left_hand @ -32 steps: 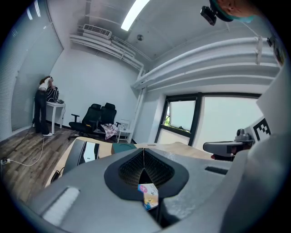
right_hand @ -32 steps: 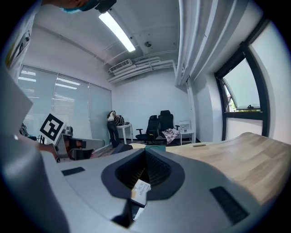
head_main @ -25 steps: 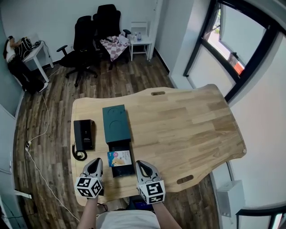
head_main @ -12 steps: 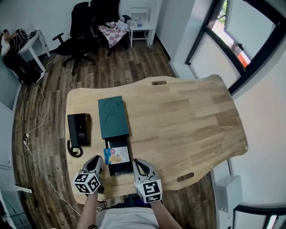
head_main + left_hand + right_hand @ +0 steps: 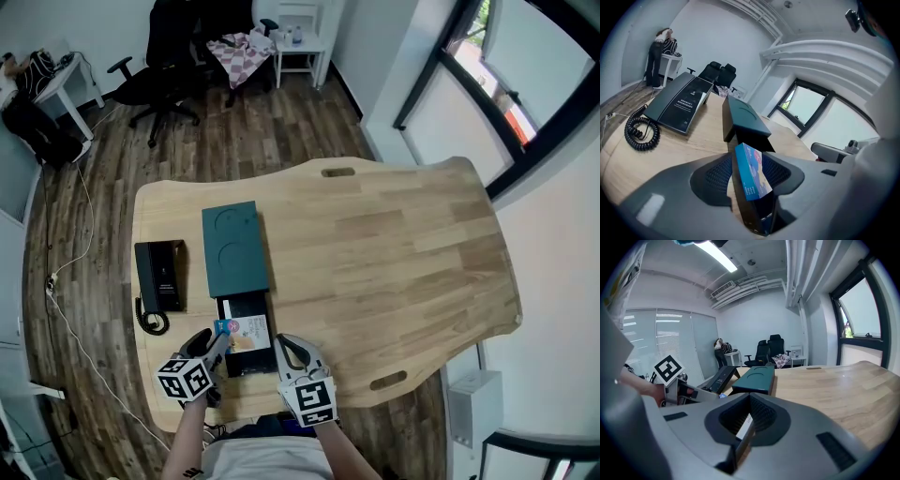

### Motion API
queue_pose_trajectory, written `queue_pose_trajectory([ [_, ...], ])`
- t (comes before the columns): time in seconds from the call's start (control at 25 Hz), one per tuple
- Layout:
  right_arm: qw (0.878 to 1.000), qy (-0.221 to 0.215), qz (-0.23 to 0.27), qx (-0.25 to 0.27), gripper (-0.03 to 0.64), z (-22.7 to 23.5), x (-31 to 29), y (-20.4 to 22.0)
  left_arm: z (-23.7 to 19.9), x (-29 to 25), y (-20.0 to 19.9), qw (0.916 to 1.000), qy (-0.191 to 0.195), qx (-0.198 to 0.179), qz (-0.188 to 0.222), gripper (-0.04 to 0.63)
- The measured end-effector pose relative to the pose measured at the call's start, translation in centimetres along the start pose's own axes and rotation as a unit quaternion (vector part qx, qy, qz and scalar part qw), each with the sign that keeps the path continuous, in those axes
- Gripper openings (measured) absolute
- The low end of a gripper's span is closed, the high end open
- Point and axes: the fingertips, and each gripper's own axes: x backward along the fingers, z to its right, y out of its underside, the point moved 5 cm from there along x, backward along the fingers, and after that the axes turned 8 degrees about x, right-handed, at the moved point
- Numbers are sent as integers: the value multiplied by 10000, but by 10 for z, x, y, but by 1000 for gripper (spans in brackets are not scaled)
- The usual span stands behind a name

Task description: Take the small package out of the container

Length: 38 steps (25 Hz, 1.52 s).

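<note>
While I'm steadying, right gripper [image 5: 747,420]: pinching tray [image 5: 246,309] wall
left gripper [image 5: 216,345]: jaws opening wide around small package [image 5: 751,173], not pressing
small package: leaning in tray, near side of container [image 5: 234,248]
remaining: gripping, lifting out

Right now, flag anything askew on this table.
The small blue package stands tilted on edge, partly lifted out of the black drawer of the green container. It sits loose between the left gripper's opening jaws. Nothing else looks odd.
</note>
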Motion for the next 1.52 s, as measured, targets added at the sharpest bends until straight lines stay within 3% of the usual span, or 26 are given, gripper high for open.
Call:
queue_pose_trajectory([
  [0.52,9998,-169,-131,30,6,9,-20,4,-5,-15,10,9987,39,371,-336,181],
  [0.76,9999,-128,-110,26,6,9,-16,2,-4,-4,2,9991,46,409,-75,141],
  [1.0,9999,-33,-101,81,6,8,-6,4,0,9,-8,9963,272,767,284,107],
  [1.52,9997,38,25,257,6,0,6,-9,18,22,-20,9890,774,1129,560,100],
])
